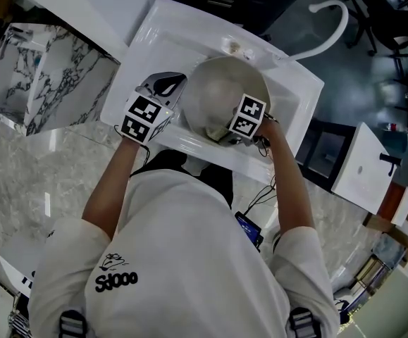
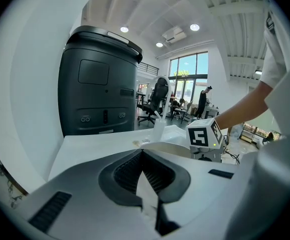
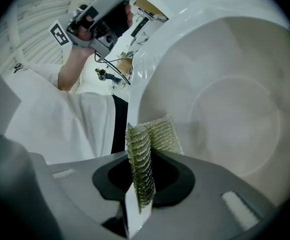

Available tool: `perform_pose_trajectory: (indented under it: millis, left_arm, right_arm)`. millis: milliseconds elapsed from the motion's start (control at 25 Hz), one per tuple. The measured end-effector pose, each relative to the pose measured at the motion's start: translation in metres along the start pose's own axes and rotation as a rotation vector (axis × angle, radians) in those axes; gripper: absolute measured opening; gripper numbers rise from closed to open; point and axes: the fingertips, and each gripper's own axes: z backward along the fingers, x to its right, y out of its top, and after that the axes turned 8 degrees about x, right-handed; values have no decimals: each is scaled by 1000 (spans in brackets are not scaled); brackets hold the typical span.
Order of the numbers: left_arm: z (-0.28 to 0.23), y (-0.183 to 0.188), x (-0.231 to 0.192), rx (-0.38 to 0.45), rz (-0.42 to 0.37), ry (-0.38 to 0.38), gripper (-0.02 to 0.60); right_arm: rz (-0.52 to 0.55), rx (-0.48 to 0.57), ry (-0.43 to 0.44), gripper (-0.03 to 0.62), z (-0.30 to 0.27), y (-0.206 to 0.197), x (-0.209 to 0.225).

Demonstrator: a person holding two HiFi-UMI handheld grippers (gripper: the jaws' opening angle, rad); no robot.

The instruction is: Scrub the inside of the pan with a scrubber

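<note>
Left gripper (image 2: pixel 142 155): jaws closed together on the rim of the pan (image 1: pixel 216 94).
Right gripper (image 3: pixel 136 134): jaws clamp the scrubber (image 3: pixel 160 134) inside the pan.
Pan: lies in the sink (image 1: pixel 297 84).

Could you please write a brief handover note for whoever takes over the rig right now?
Left gripper: jaws shut, apparently on the rim of the pan, steadying it in the sink.
Right gripper: shut on the scrubber, which is inside the pan, close to its wall.
Done: pan held, scrubber gripped and in the pan. How much has been scrubbed cannot be told.
Left: scrub the inside of the pan.
</note>
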Motion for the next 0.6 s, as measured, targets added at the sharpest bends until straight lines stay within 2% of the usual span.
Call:
perform_pose_trajectory:
  millis: [120,280,600]
  left_arm:
    - [-1,-2,2,0,6,-4,5]
    - [-5,-3,5,-3,7,-15,5]
    - [-10,-3,11,-6,6,-33,5]
  right_arm:
    - [-17,-12,-27,74,6,-6,3]
    - [-30,-44,-107,74,18,-20,16]
    - [16,-97,-240,74,46,-43,33]
